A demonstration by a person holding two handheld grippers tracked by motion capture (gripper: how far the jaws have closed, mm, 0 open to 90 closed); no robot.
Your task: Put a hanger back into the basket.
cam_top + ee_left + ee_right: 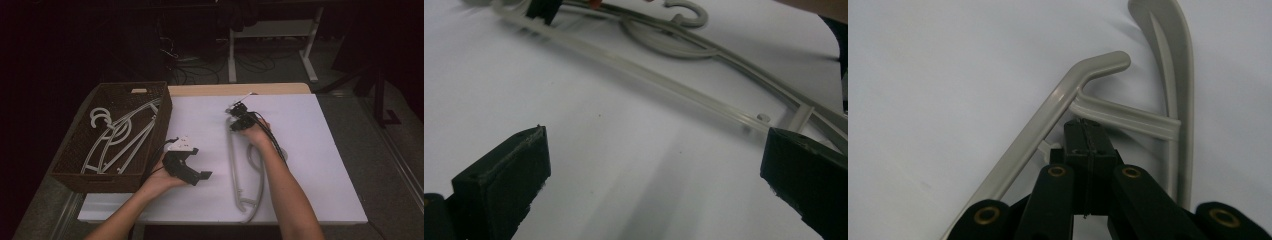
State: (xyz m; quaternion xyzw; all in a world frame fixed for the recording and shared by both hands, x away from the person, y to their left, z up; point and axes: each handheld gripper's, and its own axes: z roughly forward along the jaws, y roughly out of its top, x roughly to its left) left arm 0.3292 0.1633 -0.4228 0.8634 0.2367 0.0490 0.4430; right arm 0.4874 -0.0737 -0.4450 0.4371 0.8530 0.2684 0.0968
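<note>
The right gripper view shows the right gripper with jaws pressed together at the end of the grey plastic hanger, though whether anything is pinched between them cannot be told. The high view adds the setting: that hanger lies flat on the white table, its length running from the far side toward the person. The left gripper is held with jaws wide apart just left of it, beside a brown wicker basket holding more hangers. In the left gripper view, the hanger's hook appears curled at the far side.
</note>
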